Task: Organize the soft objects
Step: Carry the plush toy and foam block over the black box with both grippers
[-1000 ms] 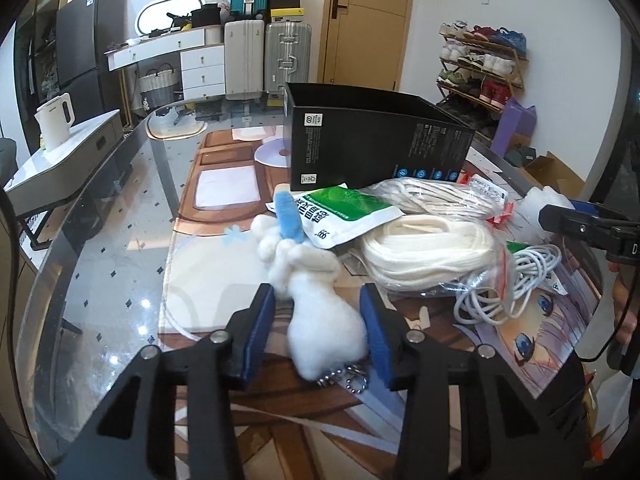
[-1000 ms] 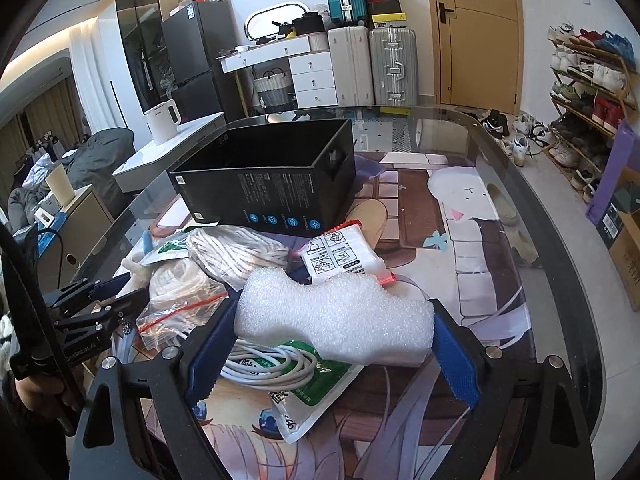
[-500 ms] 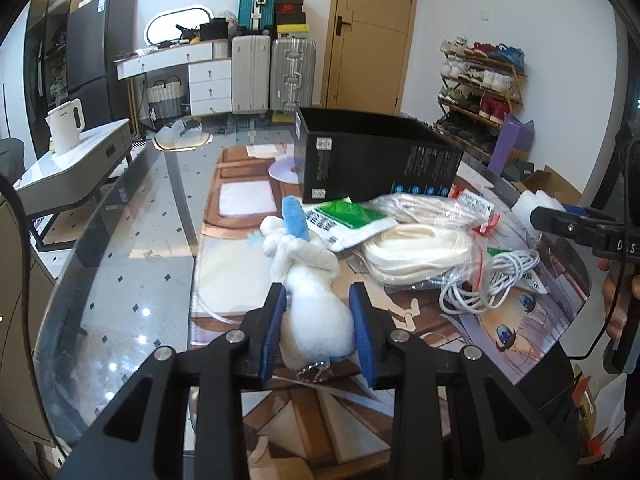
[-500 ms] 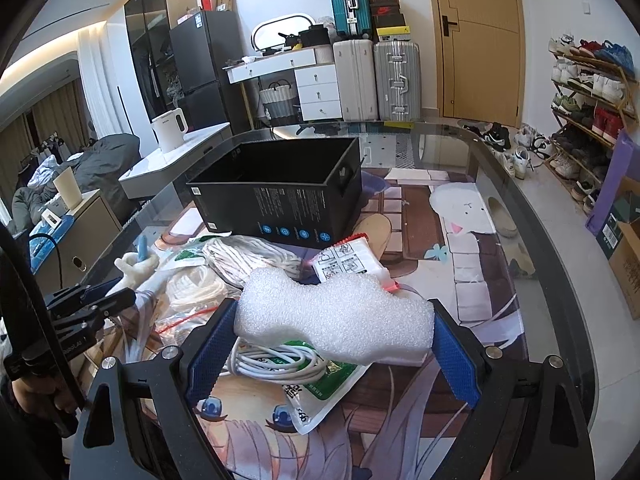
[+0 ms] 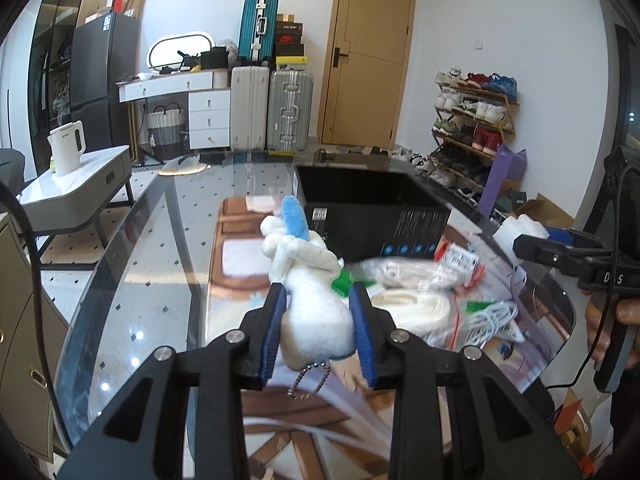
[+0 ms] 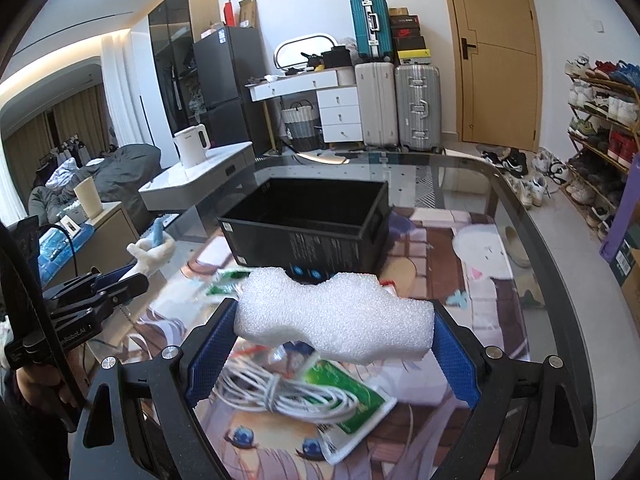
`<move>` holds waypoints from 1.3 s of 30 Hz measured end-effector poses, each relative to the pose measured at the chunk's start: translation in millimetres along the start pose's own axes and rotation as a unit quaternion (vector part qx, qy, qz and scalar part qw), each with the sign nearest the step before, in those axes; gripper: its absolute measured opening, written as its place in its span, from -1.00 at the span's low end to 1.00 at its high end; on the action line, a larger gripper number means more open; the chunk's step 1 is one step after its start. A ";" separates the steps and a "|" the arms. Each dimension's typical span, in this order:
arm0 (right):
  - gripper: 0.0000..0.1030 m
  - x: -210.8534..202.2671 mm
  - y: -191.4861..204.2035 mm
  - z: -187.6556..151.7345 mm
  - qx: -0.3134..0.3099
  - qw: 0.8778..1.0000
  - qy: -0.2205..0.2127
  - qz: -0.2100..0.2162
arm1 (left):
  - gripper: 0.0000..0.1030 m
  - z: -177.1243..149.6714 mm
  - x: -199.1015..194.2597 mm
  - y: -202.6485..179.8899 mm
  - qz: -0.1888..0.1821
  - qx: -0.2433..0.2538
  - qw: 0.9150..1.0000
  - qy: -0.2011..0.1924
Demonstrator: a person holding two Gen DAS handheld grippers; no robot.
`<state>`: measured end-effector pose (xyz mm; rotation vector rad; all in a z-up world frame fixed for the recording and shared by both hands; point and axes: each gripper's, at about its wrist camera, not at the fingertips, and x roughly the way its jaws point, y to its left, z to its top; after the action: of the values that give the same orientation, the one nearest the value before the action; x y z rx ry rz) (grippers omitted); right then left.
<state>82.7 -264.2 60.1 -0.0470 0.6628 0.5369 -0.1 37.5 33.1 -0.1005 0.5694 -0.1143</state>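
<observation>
My left gripper [image 5: 318,330] is shut on a white plush toy [image 5: 316,312] with a blue ear and a bead chain, held above the table. It also shows in the right wrist view [image 6: 150,254] at the left. My right gripper [image 6: 334,344] is shut on a white foam block [image 6: 334,314], held above the clutter. An open black box [image 6: 308,226] stands on the table beyond both; it also shows in the left wrist view [image 5: 372,214]. The right gripper shows at the right edge of the left wrist view [image 5: 560,254].
On the glass table [image 5: 160,240] lie a white cable bundle [image 6: 276,394], a green-and-white pouch [image 6: 352,408], bagged white ropes [image 5: 408,310] and a small red-edged packet [image 5: 458,258]. Suitcases [image 5: 272,108], a shoe rack [image 5: 476,128] and a side table with a kettle [image 5: 68,148] stand around.
My left gripper shut on the plush toy and lifted it off the table. My right gripper rose with the foam block and moved nearer the black box.
</observation>
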 end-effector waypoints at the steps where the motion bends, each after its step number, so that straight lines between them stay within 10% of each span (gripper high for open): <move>1: 0.78 0.3 1.5 4.7 -0.003 1.000 -0.003 0.003 | -0.40 4.6 0.6 -0.7 -0.001 0.001 1.000 -0.004; 39: 0.79 94.7 -0.9 92.1 -0.058 0.997 0.017 0.040 | -0.40 92.8 81.7 -8.7 -0.034 0.029 0.998 -0.037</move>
<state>198.2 -202.3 76.4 -0.1402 0.6688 0.6531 117.9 23.7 68.5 -0.0668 0.4885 -0.1921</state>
